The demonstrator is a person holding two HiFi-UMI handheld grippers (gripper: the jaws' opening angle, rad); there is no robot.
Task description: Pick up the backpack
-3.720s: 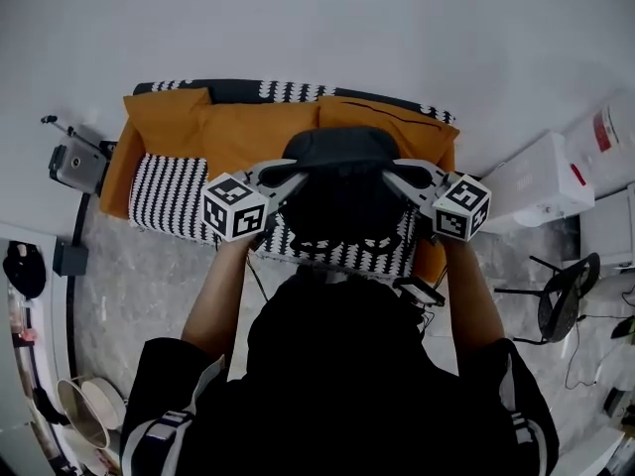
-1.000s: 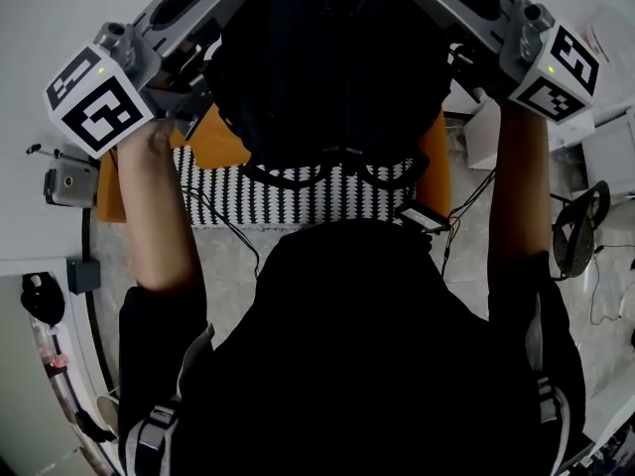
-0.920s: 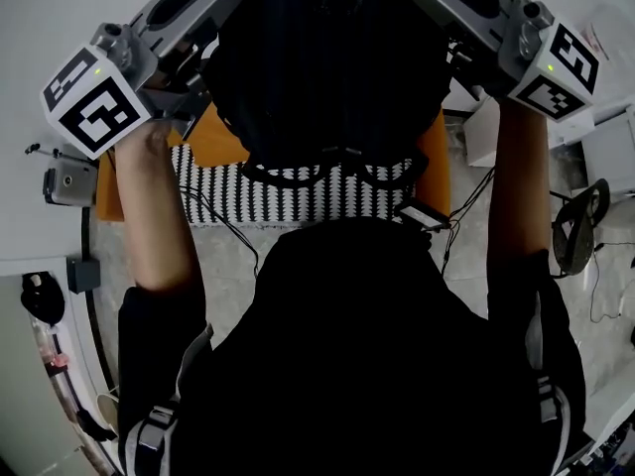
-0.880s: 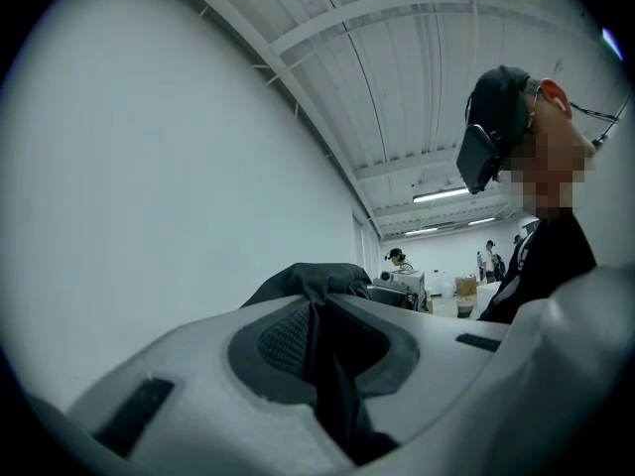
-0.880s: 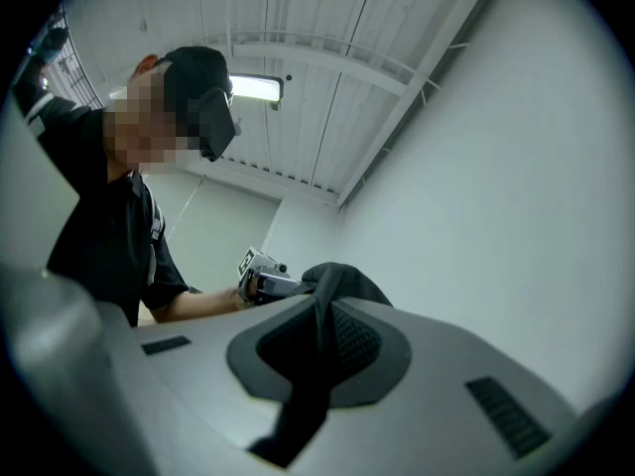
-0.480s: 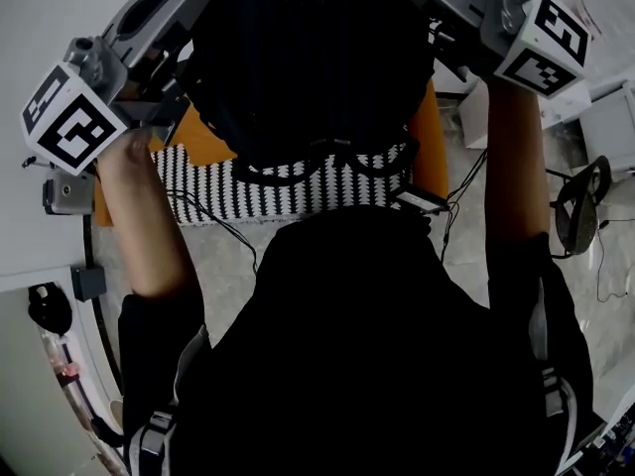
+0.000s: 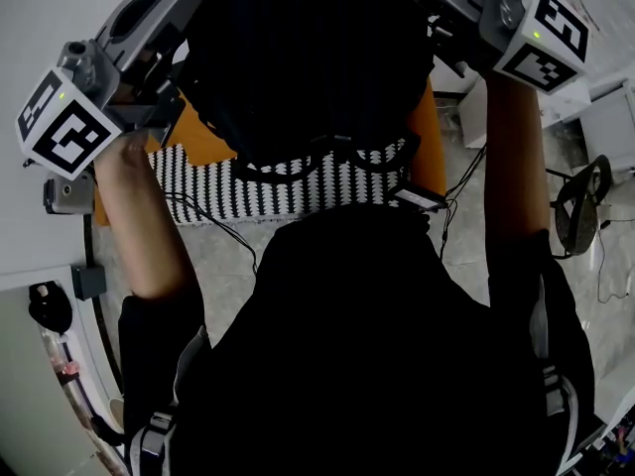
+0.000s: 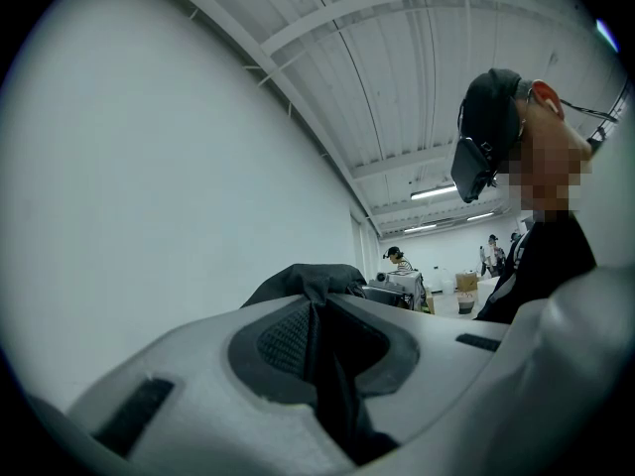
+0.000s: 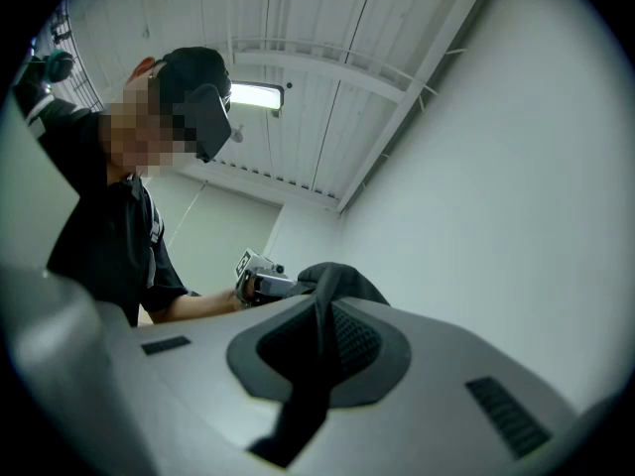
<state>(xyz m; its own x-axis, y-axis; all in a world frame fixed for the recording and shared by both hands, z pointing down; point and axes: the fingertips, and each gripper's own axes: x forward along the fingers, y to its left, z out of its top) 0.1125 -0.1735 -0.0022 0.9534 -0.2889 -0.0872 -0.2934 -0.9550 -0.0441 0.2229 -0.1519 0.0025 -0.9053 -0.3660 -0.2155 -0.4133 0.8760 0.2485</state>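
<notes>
— Where is the backpack (image 7: 308,67)?
— Raised over the striped sofa (image 7: 288,191). Your left gripper (image 8: 316,337) and right gripper (image 9: 319,343) each pinch its soft black fabric, which looks limp; firmer straps would probably hold better.

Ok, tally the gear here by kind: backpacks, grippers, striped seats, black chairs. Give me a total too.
Backpack: 1, black, held up over the seat
Grippers: 2, the left gripper and the right gripper, each clamped on its black fabric
Striped seat: 1
Black chair: 1, at the right edge
Total: 5
</notes>
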